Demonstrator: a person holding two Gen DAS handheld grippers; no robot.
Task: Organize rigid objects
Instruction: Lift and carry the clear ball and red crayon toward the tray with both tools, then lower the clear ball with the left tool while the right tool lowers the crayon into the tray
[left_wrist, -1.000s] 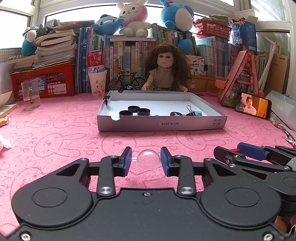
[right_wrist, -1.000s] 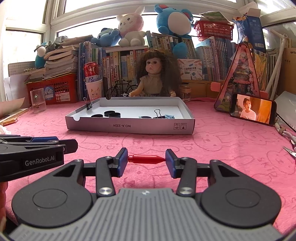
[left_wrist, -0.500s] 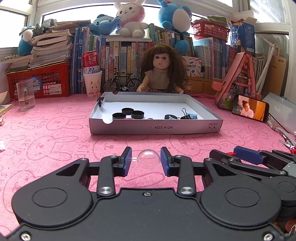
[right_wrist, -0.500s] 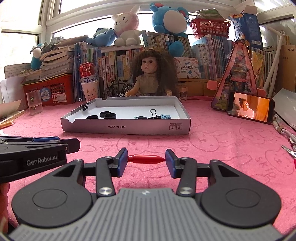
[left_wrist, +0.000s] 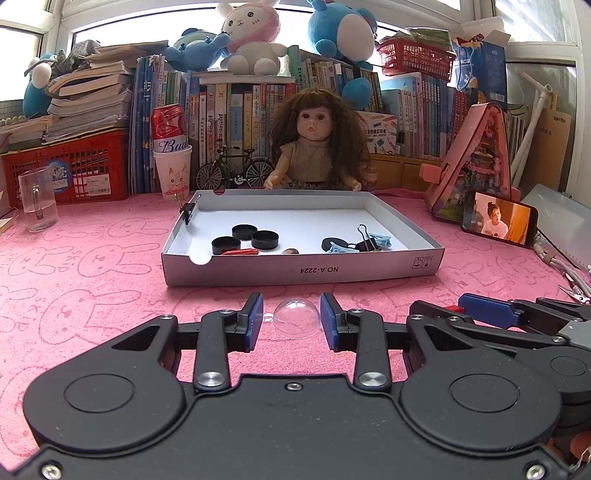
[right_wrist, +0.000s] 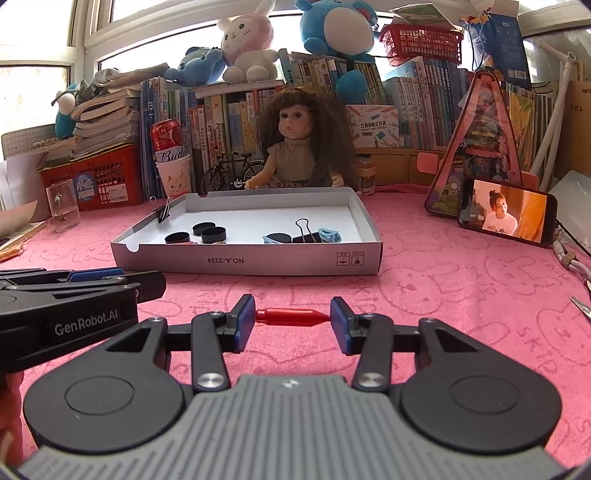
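My left gripper (left_wrist: 291, 319) is shut on a clear plastic dome (left_wrist: 295, 318) and holds it above the pink cloth, in front of the white cardboard tray (left_wrist: 303, 271). My right gripper (right_wrist: 292, 318) is shut on a red pen cap (right_wrist: 291, 317), held end to end between its pads, in front of the same tray (right_wrist: 251, 262). The tray holds black round caps (left_wrist: 243, 231), a red cap (left_wrist: 239, 252), a binder clip (left_wrist: 365, 242) and light blue clips (left_wrist: 340, 247). The right gripper also shows in the left wrist view (left_wrist: 480, 308).
A doll (left_wrist: 317, 147) sits behind the tray before a wall of books. A glass mug (left_wrist: 37, 199) stands at the left, a paper cup with a can (left_wrist: 173, 166) at the back. A phone (left_wrist: 498, 223) leans at the right, beside cables (left_wrist: 565, 273).
Both grippers have risen and moved towards the tray with their objects still held; I now see further down into the tray.
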